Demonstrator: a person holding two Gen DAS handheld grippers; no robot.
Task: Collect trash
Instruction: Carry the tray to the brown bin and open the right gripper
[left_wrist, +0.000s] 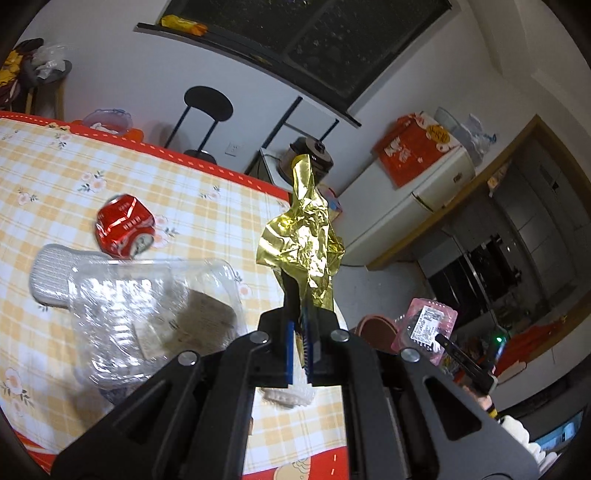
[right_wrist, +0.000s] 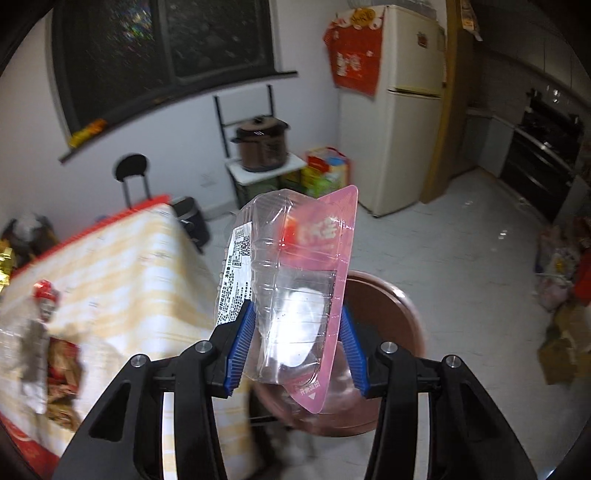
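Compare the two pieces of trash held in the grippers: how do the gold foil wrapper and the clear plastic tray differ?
The gold foil wrapper is opaque, shiny and crumpled; the clear plastic tray is see-through, moulded, with a pink lid and a printed label. The wrapper is pinched thin in the left gripper, whose pads nearly meet; the tray keeps the right gripper spread wide. Both are lifted off the table, each clamped in a gripper.

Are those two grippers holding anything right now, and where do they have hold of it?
Left gripper pinches the gold foil wrapper by its bottom end. Right gripper clamps the clear plastic tray with pink film across its lower sides.
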